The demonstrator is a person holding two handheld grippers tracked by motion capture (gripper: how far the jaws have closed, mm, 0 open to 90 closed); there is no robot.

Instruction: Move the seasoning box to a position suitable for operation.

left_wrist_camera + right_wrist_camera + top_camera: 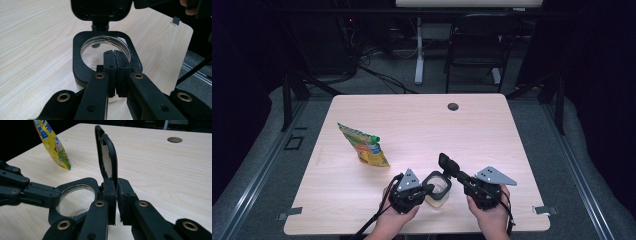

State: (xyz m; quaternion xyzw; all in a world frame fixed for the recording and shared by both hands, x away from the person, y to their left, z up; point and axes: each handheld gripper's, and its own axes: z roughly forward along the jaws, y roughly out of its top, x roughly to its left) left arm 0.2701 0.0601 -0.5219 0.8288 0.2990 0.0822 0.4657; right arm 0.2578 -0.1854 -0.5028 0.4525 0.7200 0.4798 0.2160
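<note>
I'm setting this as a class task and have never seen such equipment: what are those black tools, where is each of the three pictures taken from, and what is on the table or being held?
A person sits at a wooden table and holds a hand-operated gripper in each hand, each with two black jaws. The high view looks down from above the person. The other two come from cameras riding on the grippers, looking along their jaws.

In front of the person stands a clear container with a black rim and a hinged black lid, which stands open. The left gripper is shut on the container's rim, steadying it. The right gripper is shut on the lid's lower edge, near the hinge, holding it upright.

Farther off to the left lies a yellow snack pouch with a green cap, untouched.
</note>
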